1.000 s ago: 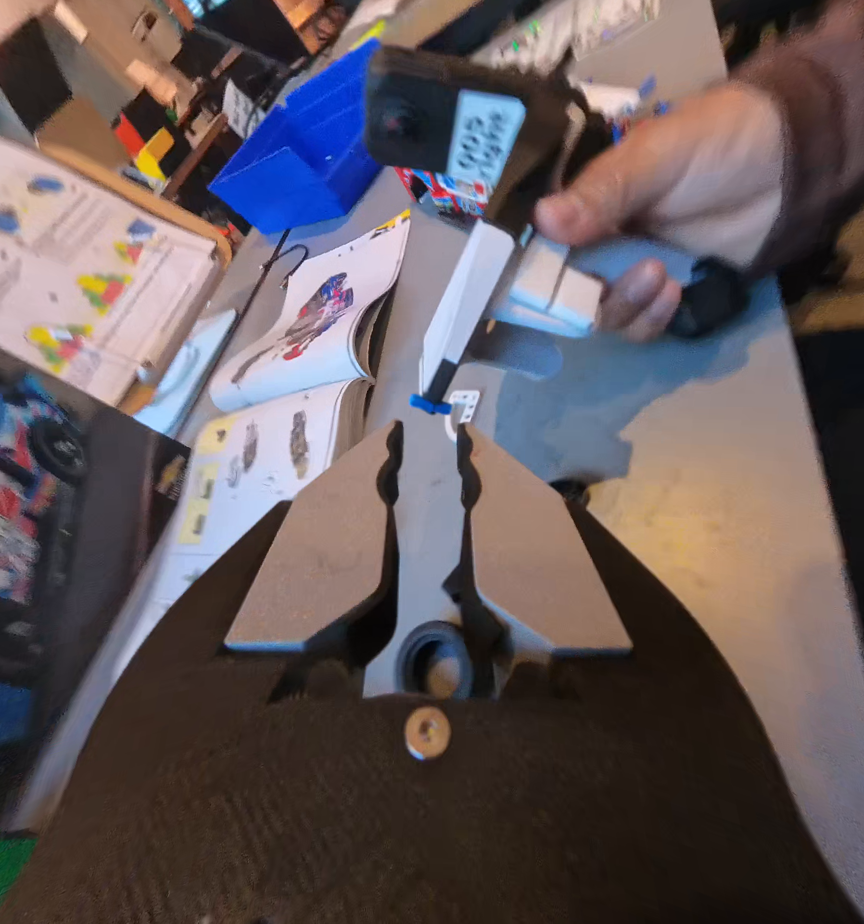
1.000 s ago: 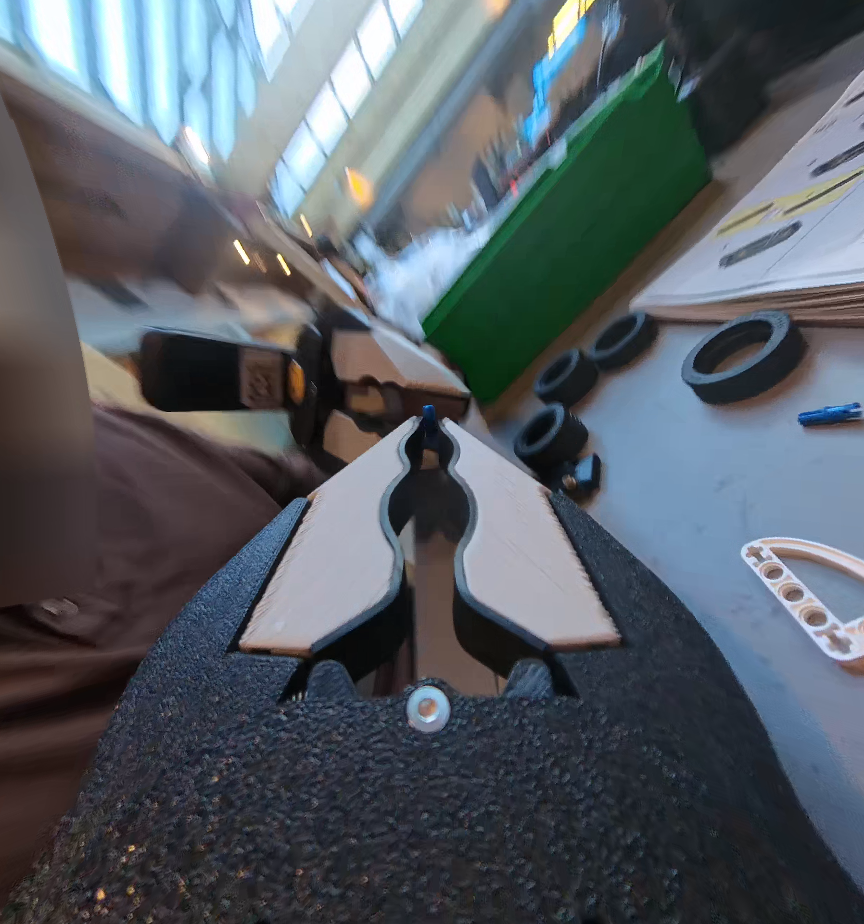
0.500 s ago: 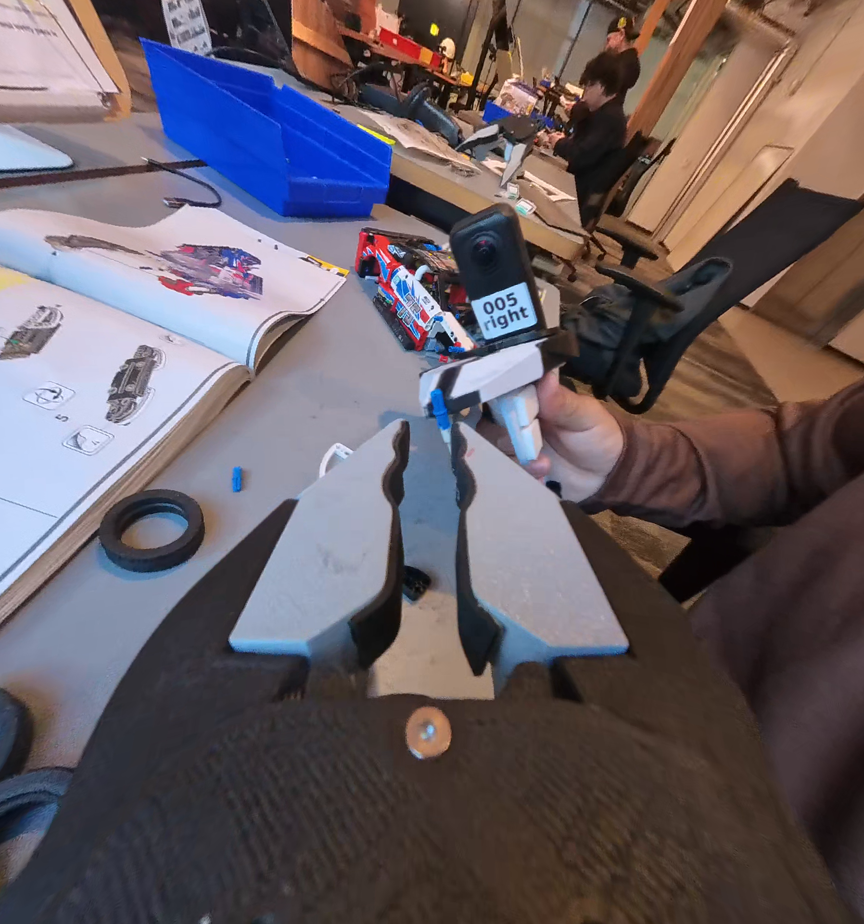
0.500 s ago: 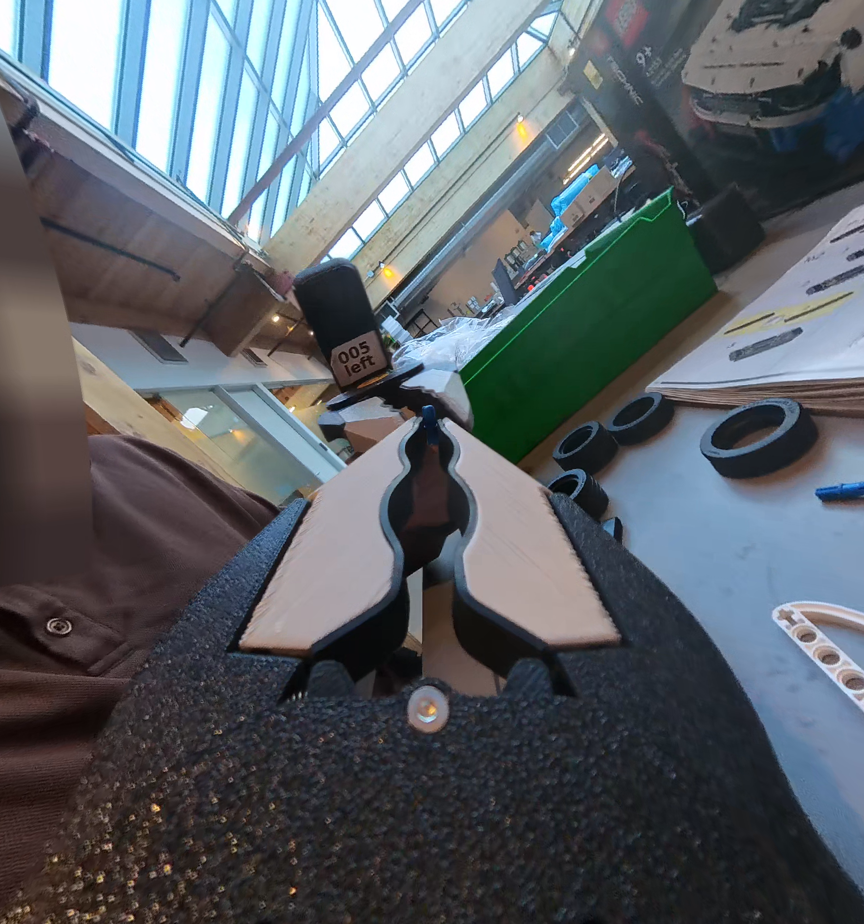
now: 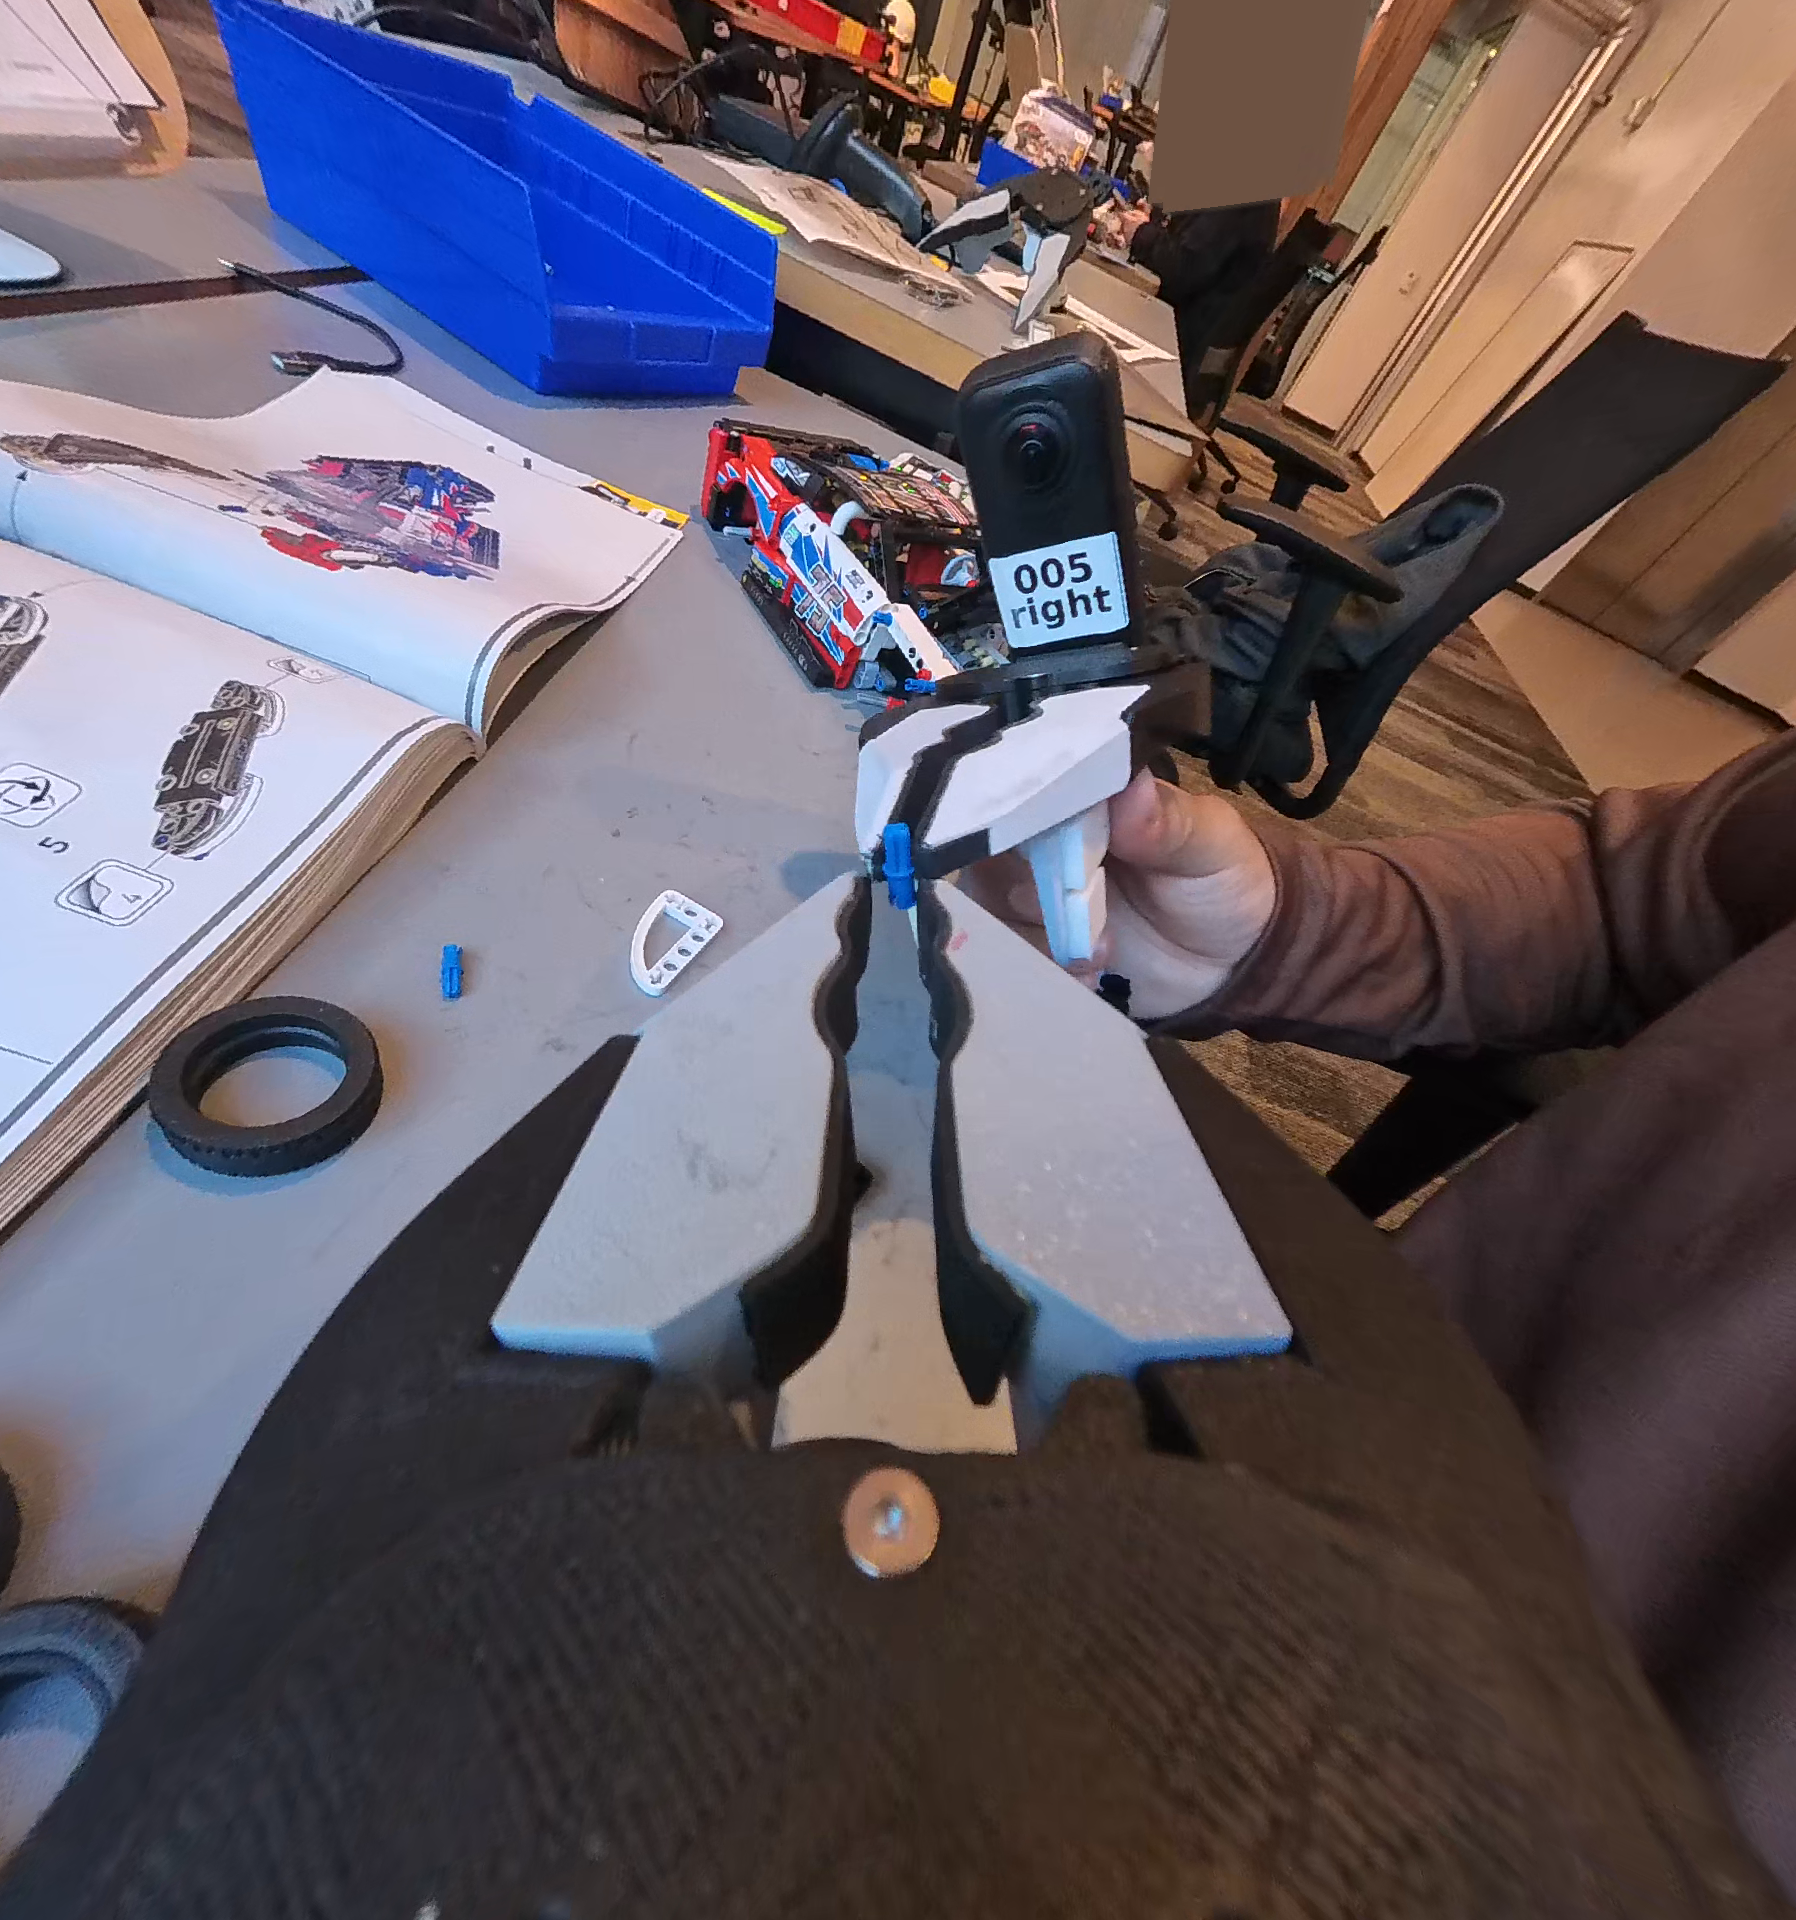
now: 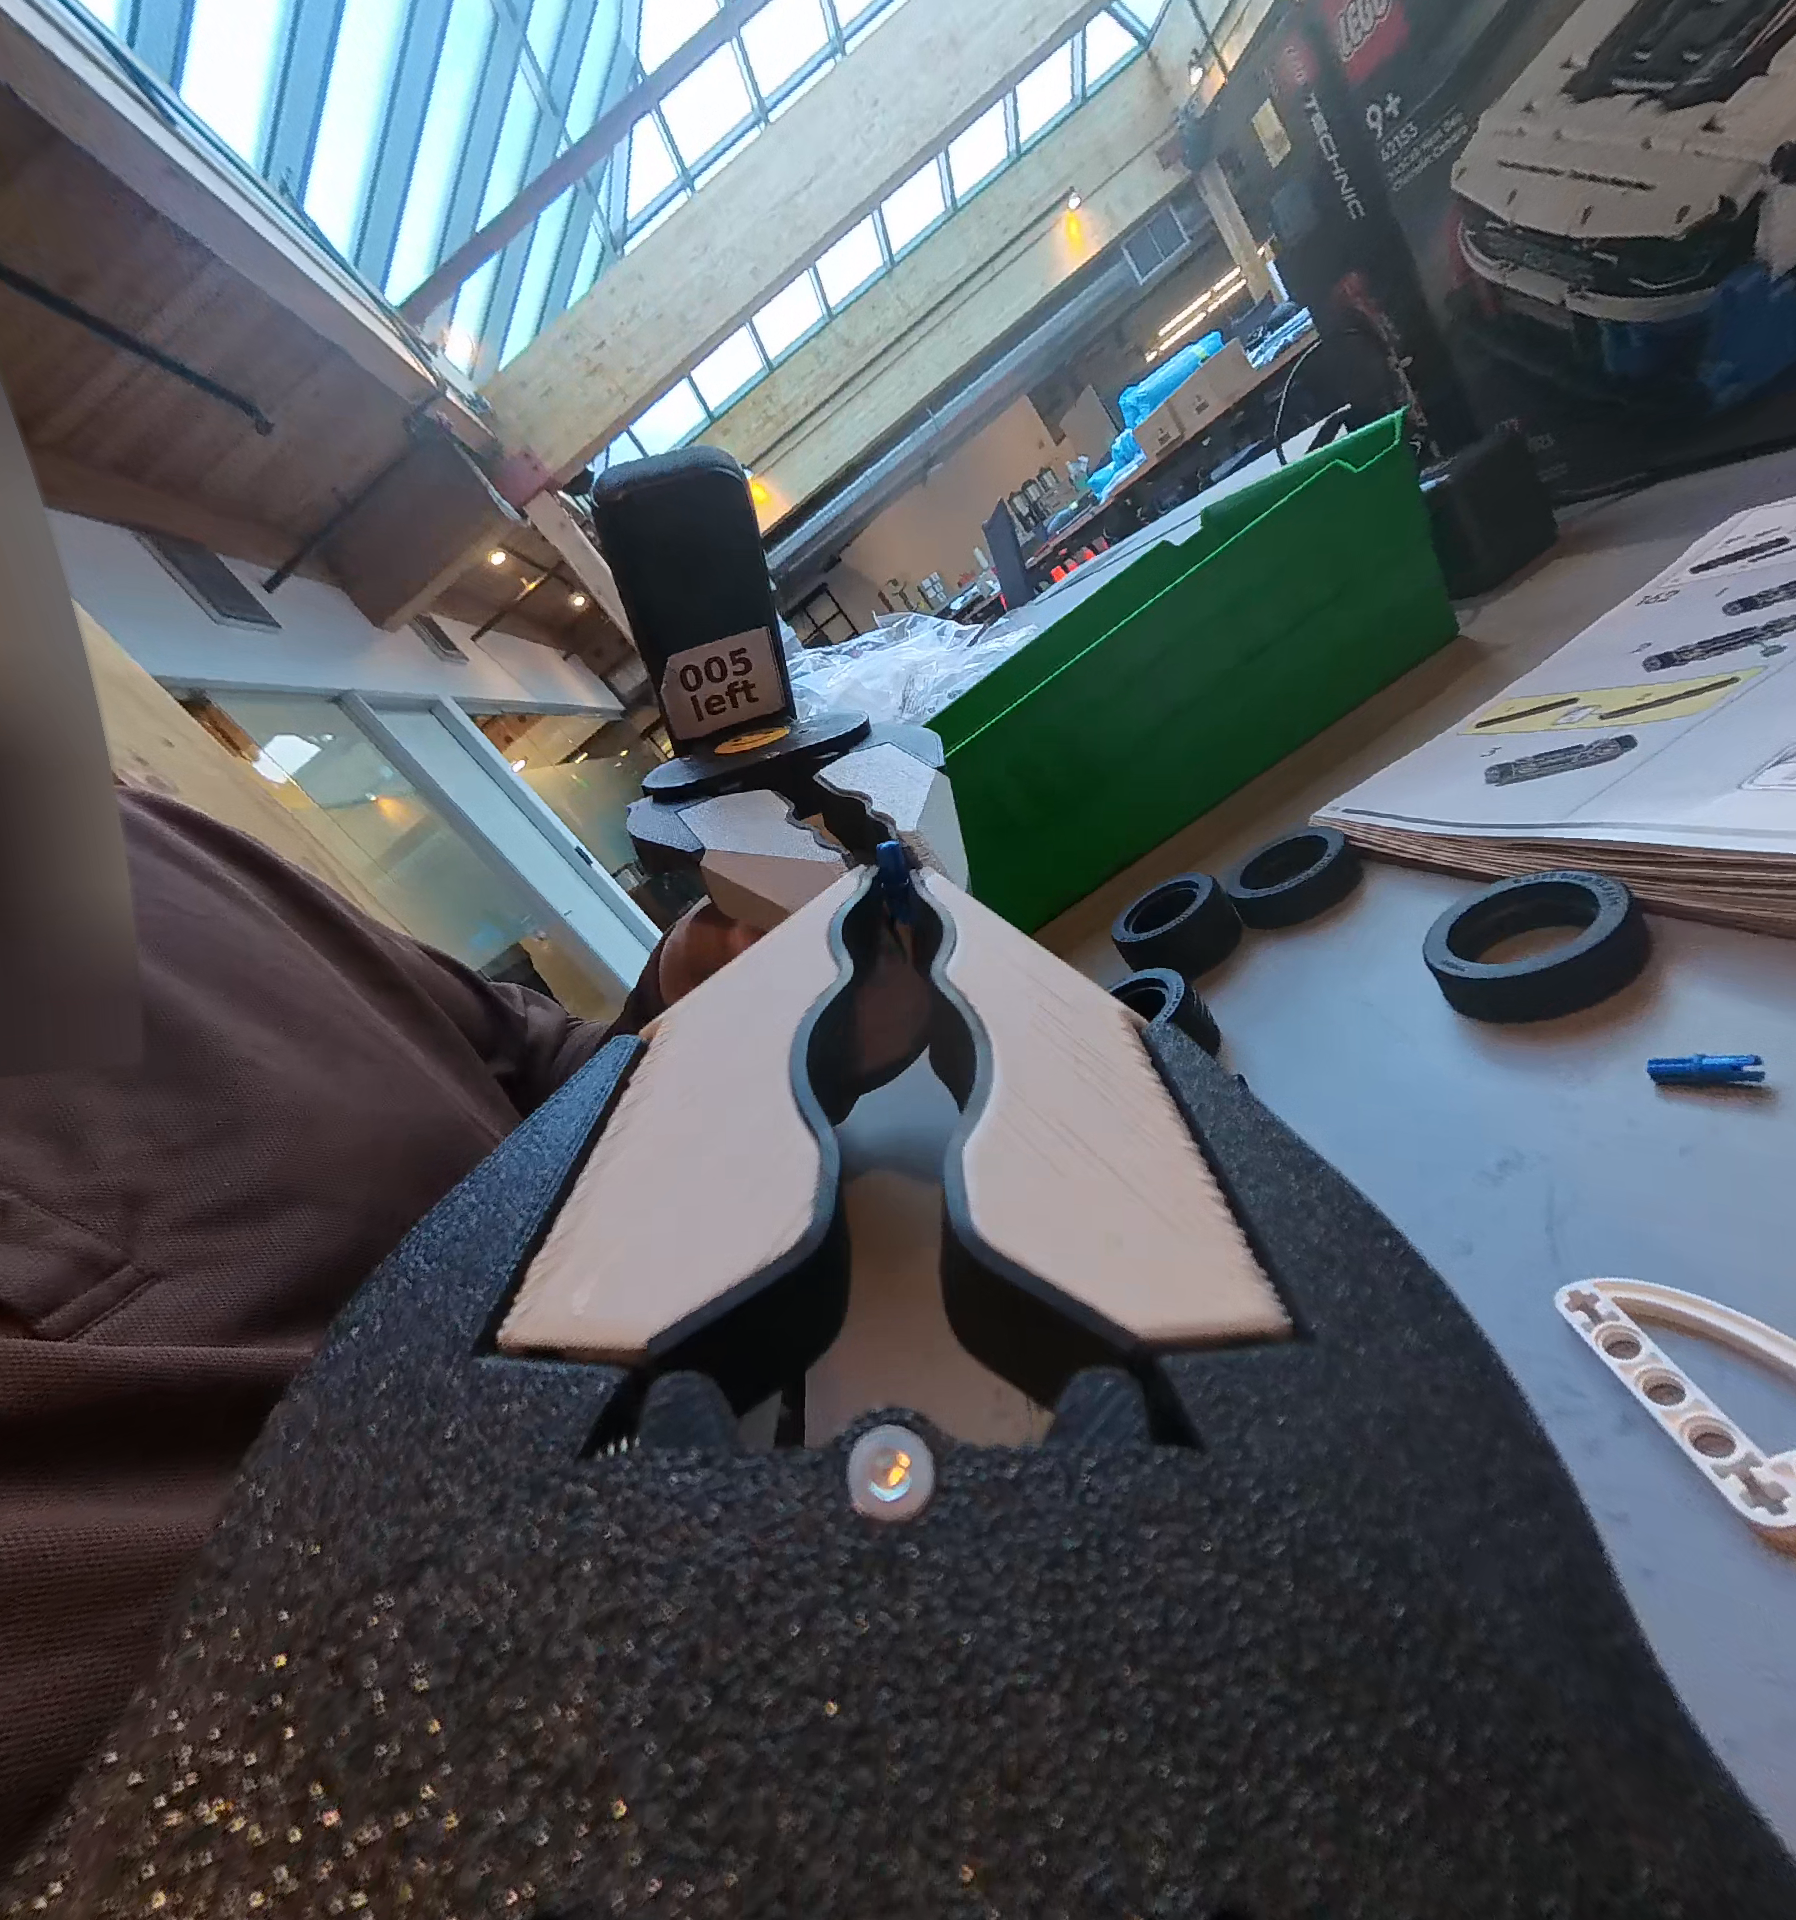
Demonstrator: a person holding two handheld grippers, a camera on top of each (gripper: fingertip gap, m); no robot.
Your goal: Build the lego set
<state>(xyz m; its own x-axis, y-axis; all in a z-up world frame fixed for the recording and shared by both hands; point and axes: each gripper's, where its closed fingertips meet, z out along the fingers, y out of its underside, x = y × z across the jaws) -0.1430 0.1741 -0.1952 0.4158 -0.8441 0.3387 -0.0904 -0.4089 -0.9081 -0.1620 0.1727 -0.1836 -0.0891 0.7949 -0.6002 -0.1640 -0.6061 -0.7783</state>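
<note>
My right gripper [image 6: 894, 896] is shut on a small blue pin [image 6: 892, 883] and holds it in the air above the table's near edge. In the left wrist view the right gripper [image 5: 892, 850] faces me with the pin [image 5: 896, 862] crosswise at its tips. My left gripper [image 5: 889, 891] meets it tip to tip, its jaws narrowed to a slit on the pin's free end. It also shows in the right wrist view [image 6: 873, 831]. The part-built red, white and blue car [image 5: 842, 582] lies on the table behind.
A white curved beam [image 5: 676, 940] [image 6: 1725, 1413], a second blue pin [image 5: 451, 969] [image 6: 1704, 1068] and black tyres [image 5: 265, 1086] [image 6: 1533, 956] lie on the grey table. An open instruction book [image 5: 198, 644], a blue bin [image 5: 499, 208] and a green bin [image 6: 1185, 686] stand around them. The grippers are tip to tip, or close to it.
Both grippers rose from the table and turned to face each other. The left jaws have narrowed around the pin's end. The right gripper kept hold of the pin.
</note>
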